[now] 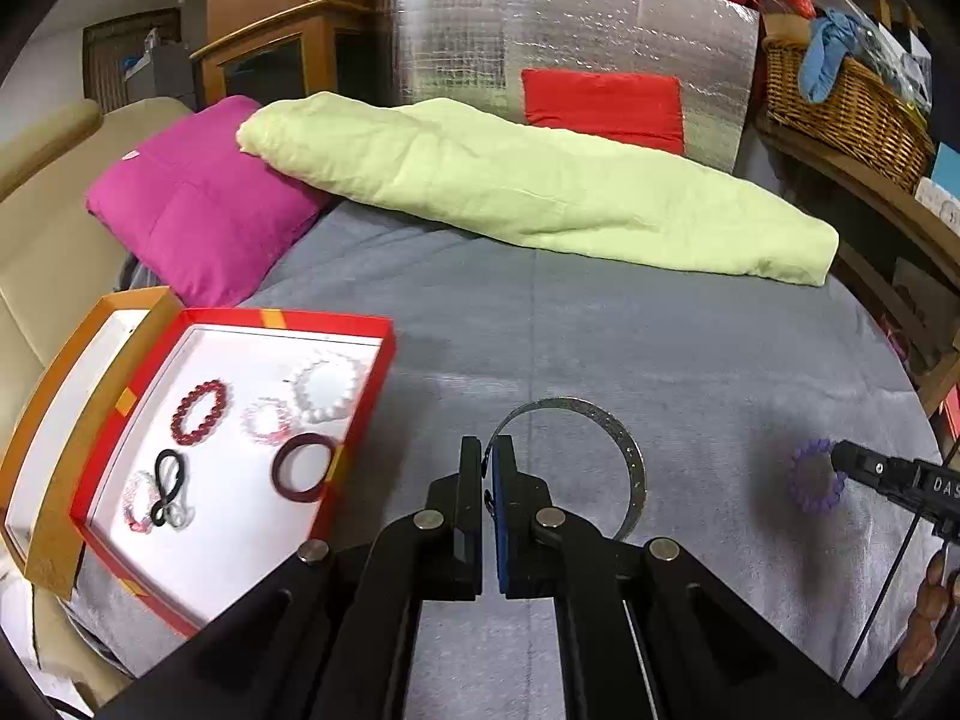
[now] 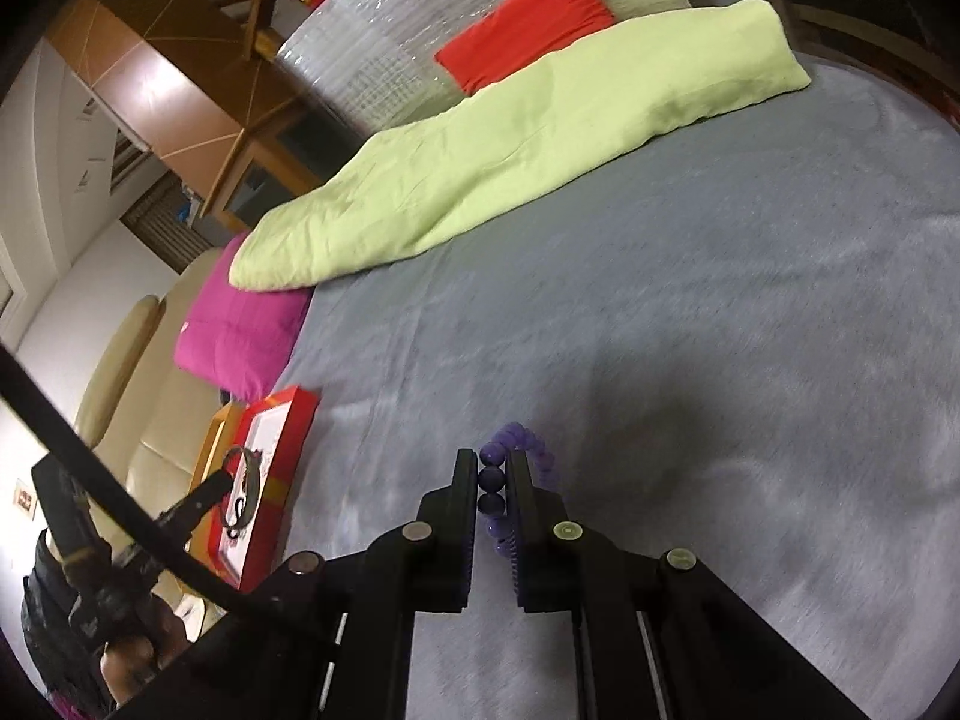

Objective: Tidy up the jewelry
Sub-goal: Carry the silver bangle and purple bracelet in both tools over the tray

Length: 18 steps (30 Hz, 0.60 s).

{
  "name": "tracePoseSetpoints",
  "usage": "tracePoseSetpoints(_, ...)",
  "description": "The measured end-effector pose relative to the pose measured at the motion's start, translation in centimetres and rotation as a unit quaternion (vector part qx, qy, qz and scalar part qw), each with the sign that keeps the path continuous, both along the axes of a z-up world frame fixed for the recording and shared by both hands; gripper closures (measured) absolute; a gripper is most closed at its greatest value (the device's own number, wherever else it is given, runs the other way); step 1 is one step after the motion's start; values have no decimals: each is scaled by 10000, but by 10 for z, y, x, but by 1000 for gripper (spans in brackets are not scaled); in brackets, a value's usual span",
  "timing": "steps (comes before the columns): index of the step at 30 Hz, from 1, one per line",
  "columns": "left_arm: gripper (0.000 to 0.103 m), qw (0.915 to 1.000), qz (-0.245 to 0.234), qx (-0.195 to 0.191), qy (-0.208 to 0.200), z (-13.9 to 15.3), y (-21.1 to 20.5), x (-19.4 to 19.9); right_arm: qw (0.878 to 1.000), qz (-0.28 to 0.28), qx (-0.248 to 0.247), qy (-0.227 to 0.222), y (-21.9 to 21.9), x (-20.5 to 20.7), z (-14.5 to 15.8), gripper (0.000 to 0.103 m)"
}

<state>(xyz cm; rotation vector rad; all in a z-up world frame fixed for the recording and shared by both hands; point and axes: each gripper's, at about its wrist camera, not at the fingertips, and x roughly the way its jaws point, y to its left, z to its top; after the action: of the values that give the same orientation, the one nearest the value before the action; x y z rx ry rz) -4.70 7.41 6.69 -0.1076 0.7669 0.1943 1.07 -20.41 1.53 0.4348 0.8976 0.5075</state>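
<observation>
My left gripper [image 1: 489, 450] is shut on one end of a silver glittery open bangle [image 1: 631, 456], held just above the grey blanket right of the red jewelry box [image 1: 366, 360]. In the box lie a red bead bracelet [image 1: 201, 411], a white pearl bracelet [image 1: 327, 387], a pink one [image 1: 267, 420], a dark maroon bangle [image 1: 303, 468] and a black hair tie [image 1: 168, 486]. My right gripper [image 2: 493, 456] is shut on a purple bead bracelet [image 2: 489, 477], far right of the box [image 2: 288, 420]. The left wrist view shows the right gripper [image 1: 837, 459] with the purple bracelet [image 1: 810, 480].
An orange lid [image 1: 90, 348] sits under the box's left side. A folded green blanket [image 1: 540, 192] and a magenta pillow [image 1: 198, 204] lie at the far edge of the grey blanket [image 1: 660, 348]. A wicker basket [image 1: 852, 108] stands on a shelf at right, a beige sofa [image 1: 36, 252] at left.
</observation>
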Motion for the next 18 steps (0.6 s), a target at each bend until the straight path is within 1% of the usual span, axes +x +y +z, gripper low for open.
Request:
tracePoseSetpoints(6,100,9997,130,-190,-128,4,19,-16,9996,249,-81,-38,26,-15,10,93)
tracePoseSetpoints(11,100,9985,310,-409,-216,9,50,-29,9981,556,-162,-186,58,-23,26,93)
tracePoseSetpoints(14,100,9972,476,-497,-276,11,75,-37,9961,826,-174,-260,87,-25,35,93)
tracePoseSetpoints(18,100,9951,764,-535,-328,11,112,-48,9907,1297,-205,-348,142,-27,43,93)
